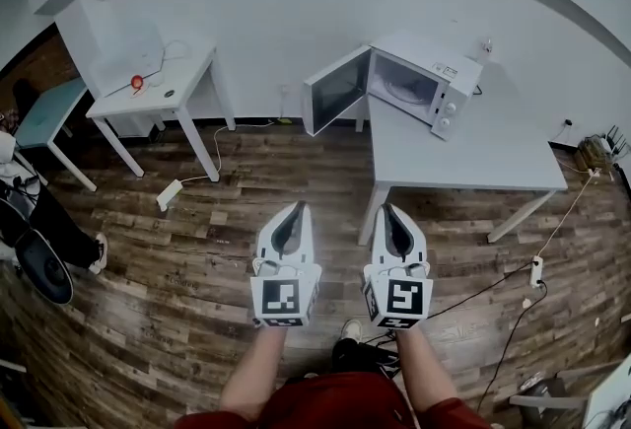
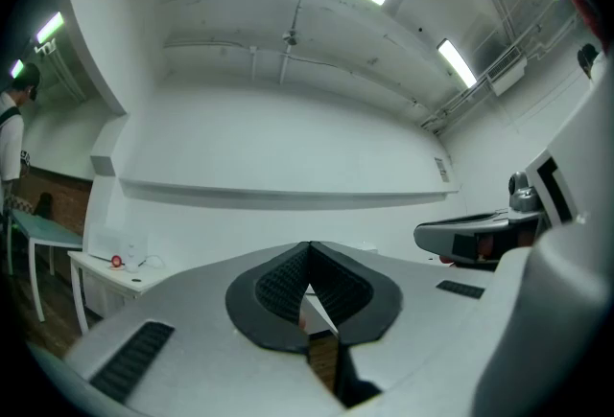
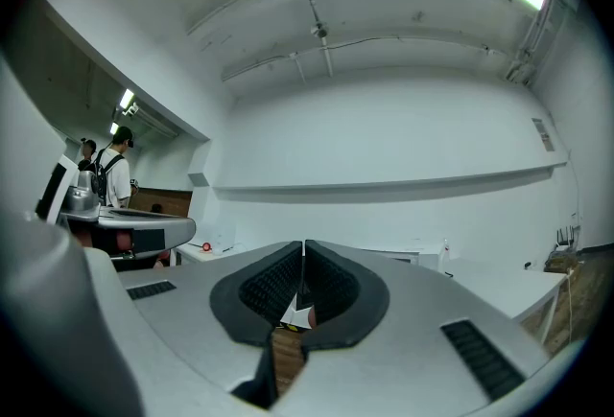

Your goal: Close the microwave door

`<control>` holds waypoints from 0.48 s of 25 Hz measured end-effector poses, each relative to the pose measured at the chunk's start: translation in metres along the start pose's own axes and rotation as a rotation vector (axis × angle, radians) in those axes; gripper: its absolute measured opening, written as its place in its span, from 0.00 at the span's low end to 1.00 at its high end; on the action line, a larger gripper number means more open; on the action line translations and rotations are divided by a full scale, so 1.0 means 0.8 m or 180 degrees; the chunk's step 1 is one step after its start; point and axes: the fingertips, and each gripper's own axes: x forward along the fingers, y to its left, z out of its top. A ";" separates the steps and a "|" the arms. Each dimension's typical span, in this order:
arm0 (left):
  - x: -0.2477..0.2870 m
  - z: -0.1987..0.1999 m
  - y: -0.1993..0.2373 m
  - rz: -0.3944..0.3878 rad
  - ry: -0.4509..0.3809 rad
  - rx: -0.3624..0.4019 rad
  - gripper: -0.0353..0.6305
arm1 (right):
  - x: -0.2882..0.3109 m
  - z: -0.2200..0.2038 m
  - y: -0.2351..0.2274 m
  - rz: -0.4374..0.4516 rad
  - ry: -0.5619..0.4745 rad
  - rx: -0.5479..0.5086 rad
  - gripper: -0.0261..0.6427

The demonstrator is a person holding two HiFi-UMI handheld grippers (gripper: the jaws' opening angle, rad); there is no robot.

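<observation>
Forearms: two bare ones [image 1: 258, 370] reach forward from the bottom edge, one behind each gripper.
Left gripper [image 1: 294, 209]: held over the floor [image 1: 197, 240], pointing toward the worktop; its own view [image 2: 309, 250] shows the jaws pressed together with nothing between them.
Right gripper [image 1: 386, 209]: just beside the left one and parallel to it; its own view [image 3: 303, 246] shows the jaws meeting at the tip, empty.
Marker cubes: one [image 1: 284, 300] on the back of each gripper, facing up at the head camera.
Microwave [image 1: 426, 82]: white, on the far left corner of the worktop [image 1: 463, 156], well apart from both grippers.
Door [image 1: 335, 90]: open, swung out to the left past the worktop's edge, the cavity showing.
Side table [image 1: 153, 94]: white, against the wall left of the microwave, carrying a small red thing [image 1: 137, 82] and a thin cable.
Power strip [image 1: 169, 194]: white, on the wood floor near the side table's legs.
Bystander [image 3: 115, 171]: stands far off at the left of the right gripper view.
</observation>
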 end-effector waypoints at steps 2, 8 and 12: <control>0.031 -0.003 -0.004 0.0006 0.0011 -0.0005 0.09 | 0.023 -0.004 -0.020 0.0003 0.0000 0.0020 0.09; 0.110 -0.008 -0.026 0.0018 0.0015 0.0048 0.09 | 0.080 -0.014 -0.081 0.0026 -0.0009 0.0091 0.09; 0.152 -0.011 -0.039 0.0059 0.0000 0.0071 0.09 | 0.110 -0.016 -0.116 0.0065 -0.0044 0.0109 0.09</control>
